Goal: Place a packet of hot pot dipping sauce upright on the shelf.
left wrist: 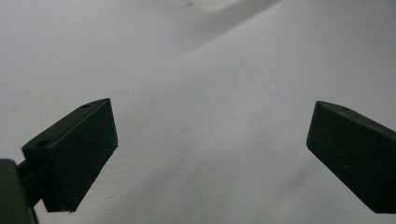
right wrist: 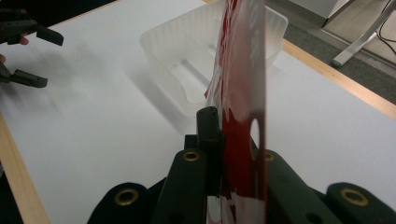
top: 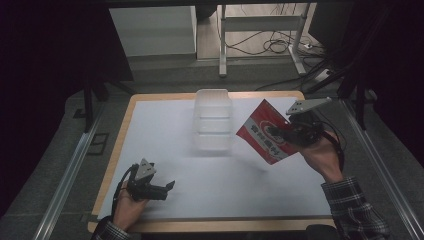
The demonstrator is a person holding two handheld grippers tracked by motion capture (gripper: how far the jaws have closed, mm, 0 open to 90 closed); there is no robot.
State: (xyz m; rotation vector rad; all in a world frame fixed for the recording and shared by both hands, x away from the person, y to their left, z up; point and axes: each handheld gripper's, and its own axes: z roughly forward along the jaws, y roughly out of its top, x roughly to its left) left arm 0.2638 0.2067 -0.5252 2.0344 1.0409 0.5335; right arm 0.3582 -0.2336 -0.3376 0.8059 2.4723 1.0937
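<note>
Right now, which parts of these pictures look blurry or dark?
High view: dark corners, and the clear plastic tray looks soft. Left gripper view: the open left gripper has blurred jaws. Right gripper view: the red packet, clamped by the right gripper, smears close up.

Print on the red packet (top: pixel 265 132) (blurred) is unreadable.

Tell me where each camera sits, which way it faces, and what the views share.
High view: above the person's side, looking forward and down on the table; both forearms, left tongs and right tongs holding a red packet.
Left gripper view: on the left tongs, looking along open jaws at the white table.
Right gripper view: on the right tongs, looking past the packet at the clear container; left tongs farther off.
Shared: high and right gripper views both show packet, container, left tongs.
</note>
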